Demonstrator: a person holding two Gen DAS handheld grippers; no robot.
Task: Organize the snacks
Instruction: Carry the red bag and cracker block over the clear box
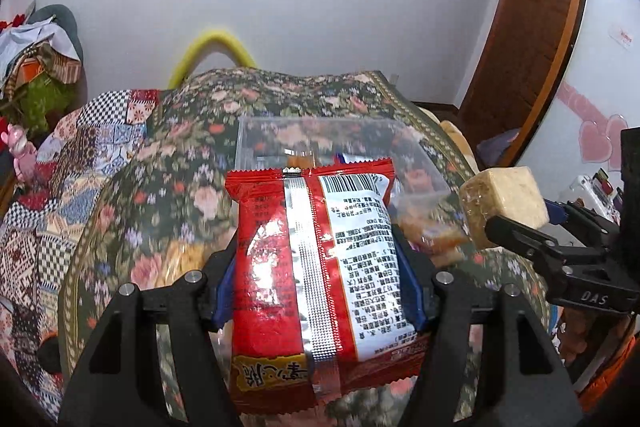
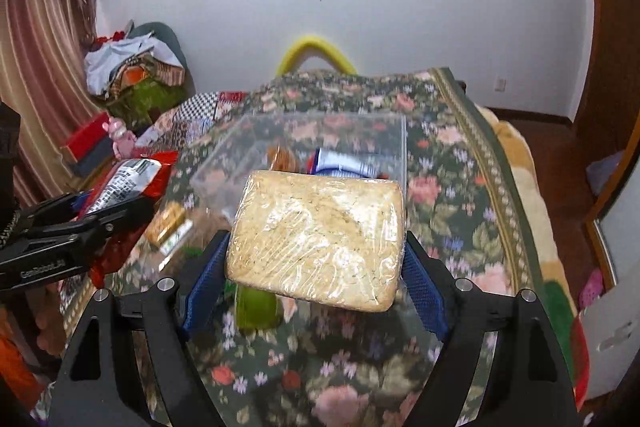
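My left gripper (image 1: 320,267) is clamped on a red snack packet (image 1: 316,267), right gripper (image 2: 316,259) is squeezing a plastic-wrapped crispy cake (image 2: 318,239), both held up over the floral bedspread (image 2: 460,187), near the clear plastic box (image 2: 360,131)

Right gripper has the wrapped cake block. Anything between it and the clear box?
Nothing visible. The wrapped cake block hangs just short of the clear box, whose top looks open. The left gripper, holding a red snack packet, is off to the side, outside that path.
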